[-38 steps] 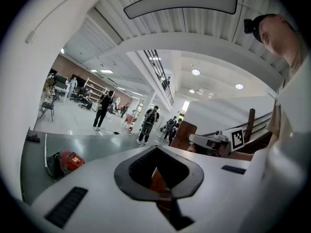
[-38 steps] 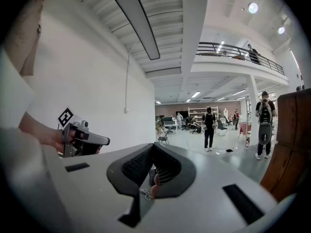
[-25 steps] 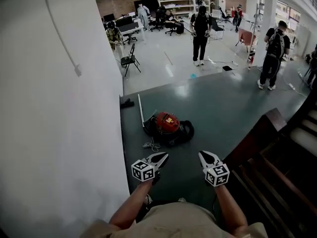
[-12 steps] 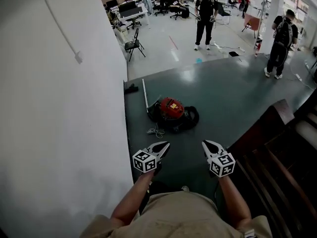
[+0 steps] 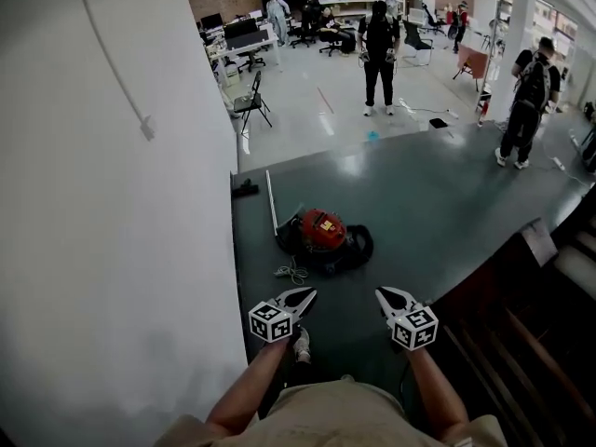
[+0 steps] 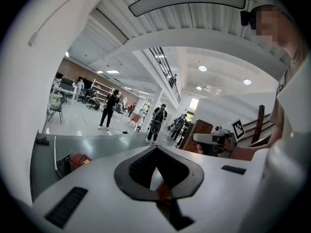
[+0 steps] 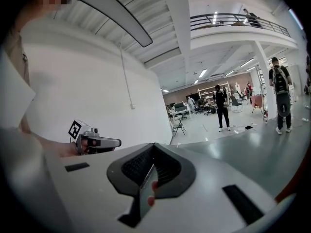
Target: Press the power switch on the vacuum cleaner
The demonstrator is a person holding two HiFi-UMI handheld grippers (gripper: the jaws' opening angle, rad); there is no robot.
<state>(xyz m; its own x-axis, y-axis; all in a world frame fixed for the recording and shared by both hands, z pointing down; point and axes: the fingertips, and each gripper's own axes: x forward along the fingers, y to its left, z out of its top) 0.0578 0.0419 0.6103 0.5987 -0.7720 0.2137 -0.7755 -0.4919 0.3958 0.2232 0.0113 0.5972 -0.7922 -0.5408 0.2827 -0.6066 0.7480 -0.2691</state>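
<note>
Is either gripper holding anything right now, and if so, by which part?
Nothing is held. The left gripper and the right gripper are both shut and empty, well short of the vacuum cleaner on the floor.

Right hand-held gripper (image 7: 154, 146) fills my lower frame, jaws meeting at the tips with nothing between them. Left hand-held gripper (image 7: 118, 142) is off to its left, held level in front of a white wall (image 7: 97, 81). A thin cable (image 7: 126, 76) runs down that wall. Beyond I see glossy grey floor (image 7: 252, 149) and a chair (image 7: 179, 125) by the wall's end. A person in black (image 7: 222, 106) stands mid-room, and a person with a backpack (image 7: 281, 98) at far right. A railed balcony (image 7: 233, 21) is overhead.
</note>
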